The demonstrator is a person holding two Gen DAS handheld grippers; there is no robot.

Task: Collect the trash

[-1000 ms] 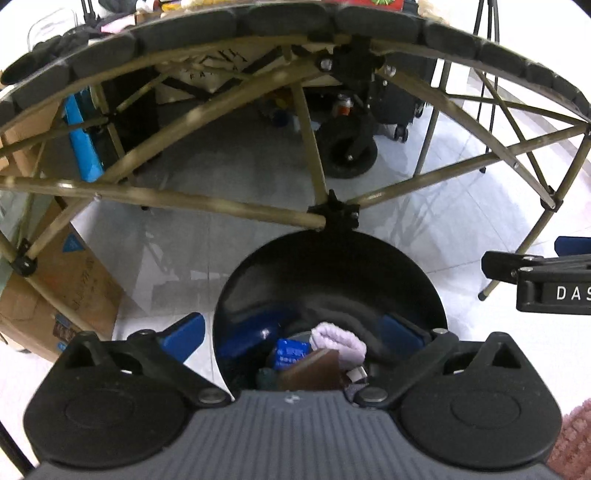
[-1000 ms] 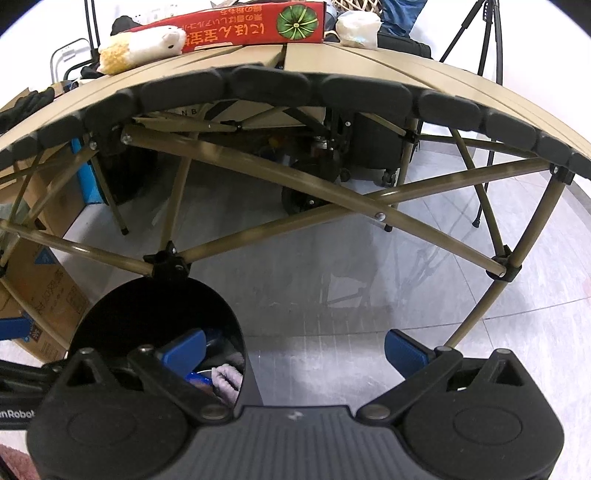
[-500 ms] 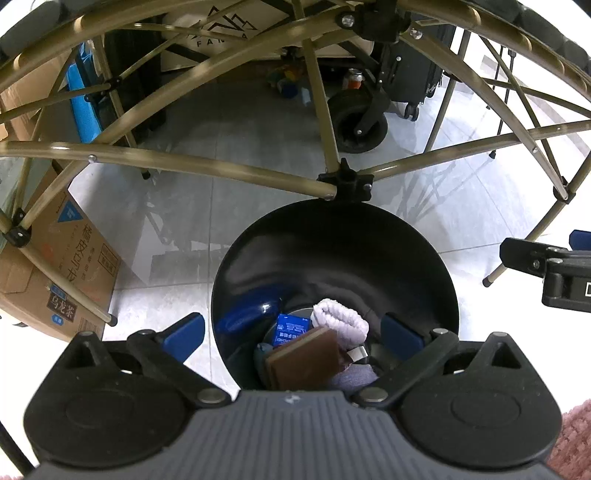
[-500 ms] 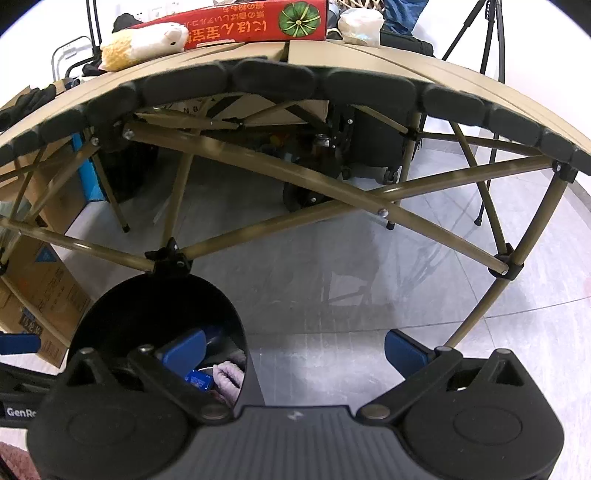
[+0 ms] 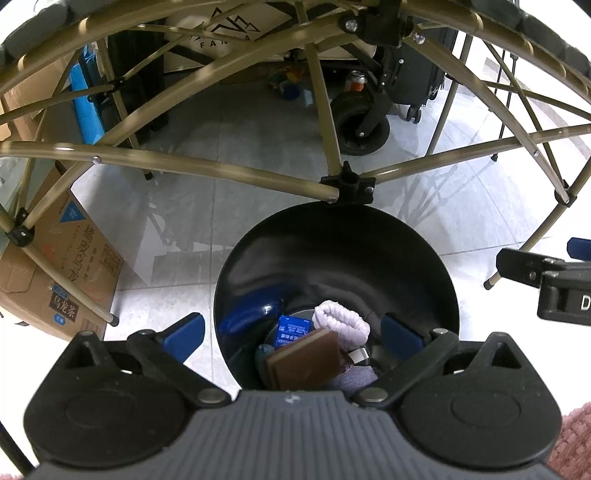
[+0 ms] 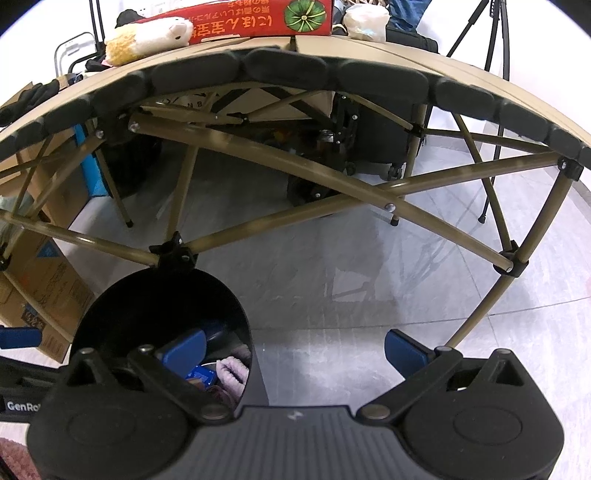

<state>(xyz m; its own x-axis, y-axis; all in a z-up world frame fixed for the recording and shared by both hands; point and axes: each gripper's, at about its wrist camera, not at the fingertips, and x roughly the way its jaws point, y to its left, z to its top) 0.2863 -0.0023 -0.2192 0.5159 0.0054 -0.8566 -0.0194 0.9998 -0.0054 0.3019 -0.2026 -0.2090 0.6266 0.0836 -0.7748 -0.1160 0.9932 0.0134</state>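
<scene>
The black bin [image 5: 336, 258] stands on the floor just in front of the folding desk [image 6: 369, 77], below its near edge. Several items already lie at its bottom: a brown flat packet [image 5: 304, 358], a blue wrapper [image 5: 291, 328] and a pale ribbed fabric roll [image 5: 341, 323]. Judged from this, part of the collection is done. A red carton [image 6: 258, 18], a plush toy [image 6: 147, 37] and a white bundle [image 6: 365, 22] rest on the far part of the desk; whether any counts as trash cannot be told.

The left tool [image 5: 291, 330] hangs over the bin mouth, fingers apart and empty. The right tool [image 6: 295, 347] sits to the right of the bin, fingers apart, holding nothing.
</scene>
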